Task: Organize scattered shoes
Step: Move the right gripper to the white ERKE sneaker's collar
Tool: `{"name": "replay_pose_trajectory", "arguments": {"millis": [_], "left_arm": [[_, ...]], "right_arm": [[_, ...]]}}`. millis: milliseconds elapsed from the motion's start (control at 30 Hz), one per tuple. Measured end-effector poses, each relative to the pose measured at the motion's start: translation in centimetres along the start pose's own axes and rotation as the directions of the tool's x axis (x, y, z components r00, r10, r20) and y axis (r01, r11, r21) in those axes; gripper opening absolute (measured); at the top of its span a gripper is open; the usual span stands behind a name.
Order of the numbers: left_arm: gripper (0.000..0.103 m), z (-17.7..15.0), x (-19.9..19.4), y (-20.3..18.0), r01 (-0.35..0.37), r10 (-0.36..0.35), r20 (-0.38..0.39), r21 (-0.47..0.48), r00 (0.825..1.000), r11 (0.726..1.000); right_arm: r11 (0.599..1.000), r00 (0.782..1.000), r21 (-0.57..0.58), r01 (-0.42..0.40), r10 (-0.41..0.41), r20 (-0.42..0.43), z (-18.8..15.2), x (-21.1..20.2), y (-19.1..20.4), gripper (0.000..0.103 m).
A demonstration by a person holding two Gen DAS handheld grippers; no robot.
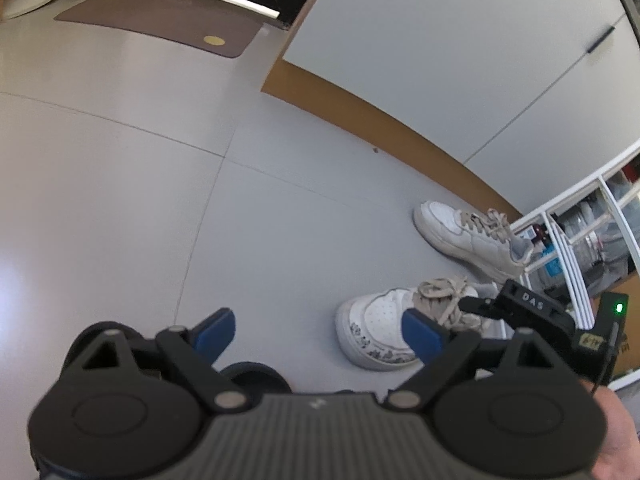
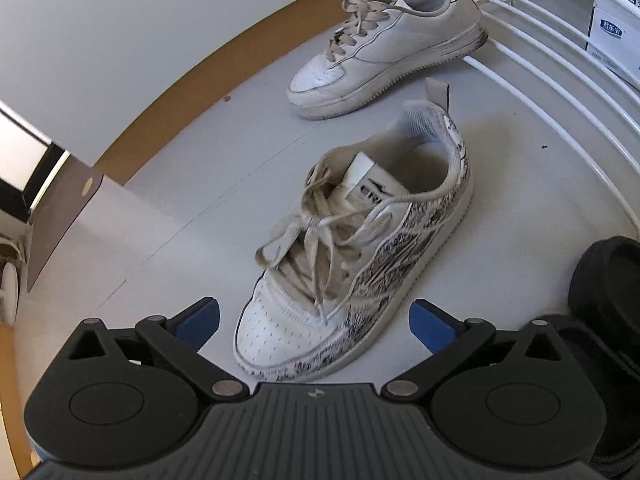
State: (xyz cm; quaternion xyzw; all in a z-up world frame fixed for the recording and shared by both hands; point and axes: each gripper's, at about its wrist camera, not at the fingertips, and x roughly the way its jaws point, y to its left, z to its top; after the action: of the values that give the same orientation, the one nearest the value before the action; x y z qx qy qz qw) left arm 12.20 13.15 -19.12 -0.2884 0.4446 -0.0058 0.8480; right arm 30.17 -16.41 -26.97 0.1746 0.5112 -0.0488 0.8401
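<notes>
Patterned white sneaker (image 2: 352, 256) stands upright on the grey floor (image 2: 168, 208), centre of the right wrist view, toe toward the lower edge, heel toward the upper right. Black sketch-like print along its side; beige laces loosely tied, loops spilling over the tongue. In the left wrist view the same shoe (image 1: 380, 328) sits at lower right, partly behind a blue pad.

Plain white sneaker (image 2: 384, 48) stands upright beyond it, upper centre of the right wrist view, near but apart from the first, toe pointing left, heel close to the white wire rack (image 2: 560, 80). Brown baseboard (image 2: 200, 92) and pale cabinet doors (image 1: 440, 60) run behind both shoes.

Right hand-held gripper (image 2: 314, 322): jaws spread wide, blue pads on either side of the patterned sneaker's toe and not touching it.

Left hand-held gripper (image 1: 320, 332): jaws likewise wide apart, nothing between them but bare floor. Person's hand (image 1: 616, 440) visible at lower right edge.

Brown doormat (image 1: 160, 20) lies at upper left of the left wrist view.
</notes>
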Motion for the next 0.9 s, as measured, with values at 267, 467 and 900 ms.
{"name": "replay_pose_trajectory", "arguments": {"millis": [267, 467, 900], "left_arm": [[0.092, 0.1, -0.2, 1.0, -0.003, 0.003, -0.006, 0.001, 1.0, 1.0], [0.092, 0.1, -0.2, 2.0, -0.006, 0.006, -0.014, -0.011, 1.0, 1.0], [0.092, -0.3, 0.5, 3.0, -0.015, 0.013, -0.045, -0.038, 0.999, 0.999]], "right_arm": [[0.992, 0.998, 0.108, 0.064, -0.062, -0.025, 0.2, 3.6, 0.0, 0.103], [0.989, 0.997, 0.122, 0.078, -0.076, -0.024, 0.1, 4.8, 0.9, 0.103], [0.966, 0.975, 0.131, 0.222, -0.218, -0.04, 0.8, 7.6, 2.5, 0.103]]}}
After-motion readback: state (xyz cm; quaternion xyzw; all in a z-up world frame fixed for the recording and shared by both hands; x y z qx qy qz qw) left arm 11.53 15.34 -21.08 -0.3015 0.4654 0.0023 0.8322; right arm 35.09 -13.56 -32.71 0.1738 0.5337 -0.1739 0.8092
